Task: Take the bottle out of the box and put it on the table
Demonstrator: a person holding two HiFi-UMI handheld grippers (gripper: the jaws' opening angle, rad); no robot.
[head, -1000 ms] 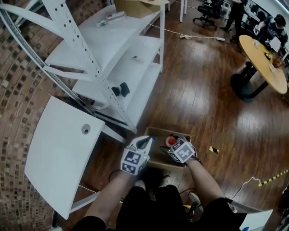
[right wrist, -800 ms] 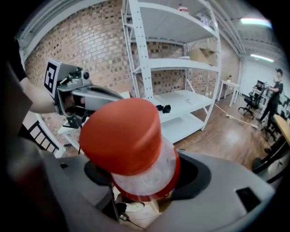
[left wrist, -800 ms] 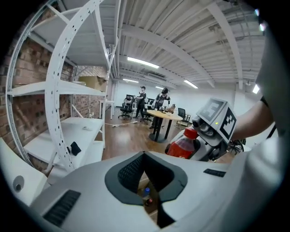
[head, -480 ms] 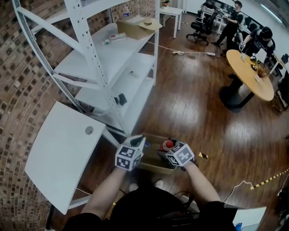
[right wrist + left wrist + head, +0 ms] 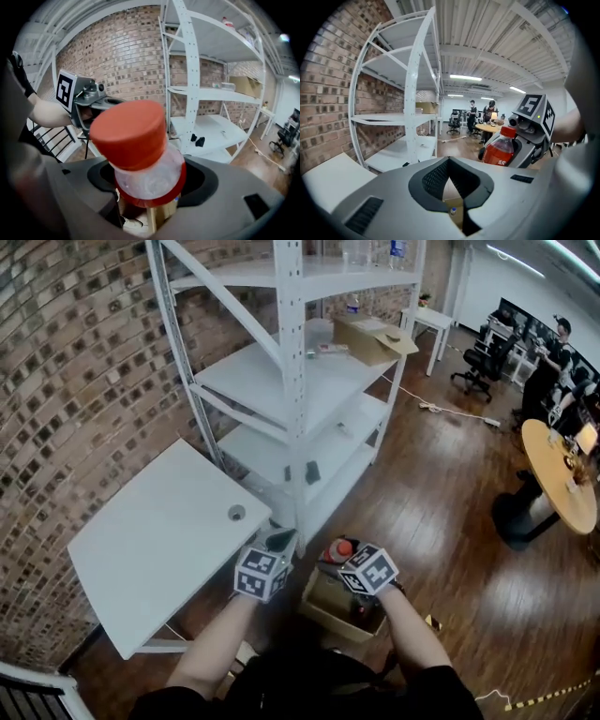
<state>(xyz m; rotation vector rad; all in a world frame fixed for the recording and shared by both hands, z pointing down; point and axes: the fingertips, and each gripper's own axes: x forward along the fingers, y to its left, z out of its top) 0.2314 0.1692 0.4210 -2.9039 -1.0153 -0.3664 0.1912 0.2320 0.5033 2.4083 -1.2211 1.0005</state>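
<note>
A red-capped bottle (image 5: 339, 549) of red drink hangs above the open cardboard box (image 5: 328, 604) on the floor, with my right gripper (image 5: 336, 562) shut on it just under the cap. In the right gripper view the bottle's cap and neck (image 5: 136, 140) fill the space between the jaws. My left gripper (image 5: 281, 542) hovers to the bottle's left, over the corner of the white table (image 5: 159, 549), tips together and holding nothing. The left gripper view shows the bottle (image 5: 499, 149) to its right and another small bottle (image 5: 453, 211) down in the box.
A tall white shelf rack (image 5: 300, 381) stands just behind the table and box, with a cardboard box (image 5: 370, 338) on one shelf. Brick wall at the left. A round wooden table (image 5: 562, 479) with people lies far right across the wooden floor.
Both grippers have risen from the box, the right one lifting the bottle clear of it. The head view has tilted up, showing more of the rack and table.
</note>
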